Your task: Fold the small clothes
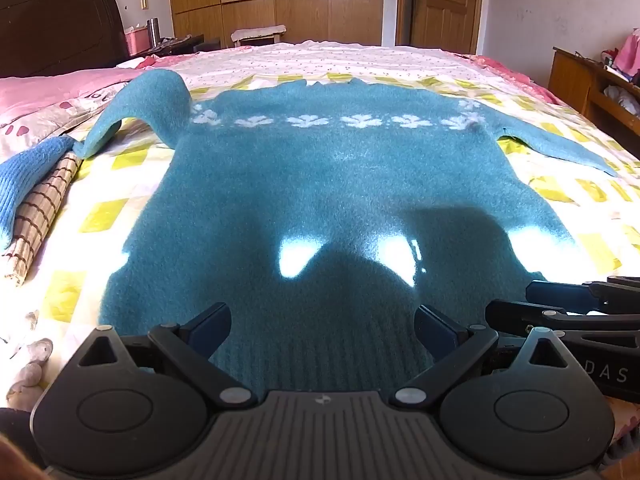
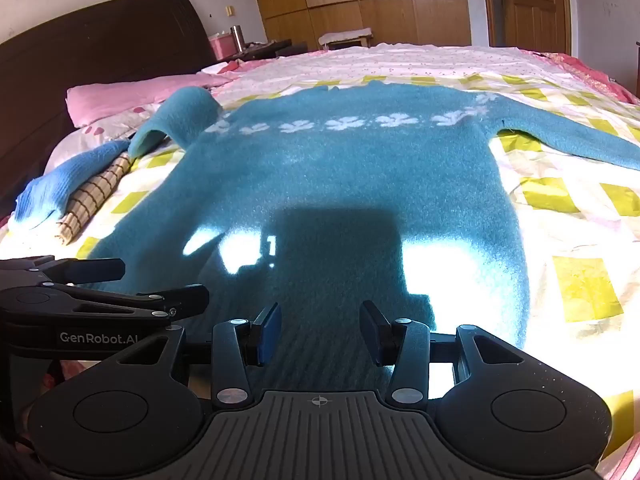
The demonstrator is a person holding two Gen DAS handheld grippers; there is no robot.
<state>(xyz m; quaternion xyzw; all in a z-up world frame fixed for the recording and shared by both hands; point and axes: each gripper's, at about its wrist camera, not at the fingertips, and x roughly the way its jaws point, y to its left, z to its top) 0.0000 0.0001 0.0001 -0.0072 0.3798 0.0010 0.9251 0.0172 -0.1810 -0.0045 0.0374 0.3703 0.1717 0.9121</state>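
Headboard: a dark wooden headboard is seen at far left, with a pink pillow lying below it.
Left edge of bed: a light-blue knit is draped over a checked rolled mat; both are set just beside the sweater's raised sleeve.
Left gripper: the left gripper is held low over the ribbed hem; its jaws are spread wide, with nothing between them.
Sweater: a teal knitted sweater with a band of white flower motifs is laid flat on the yellow-checked bedspread, hem nearest the cameras; one sleeve is arched upward at left; the other is stretched flat at right.
Right gripper: the right gripper is held over the same hem, just beside the left one; its jaws are parted and grasp nothing.
Background: wooden wardrobes and a door are seen beyond the bed.
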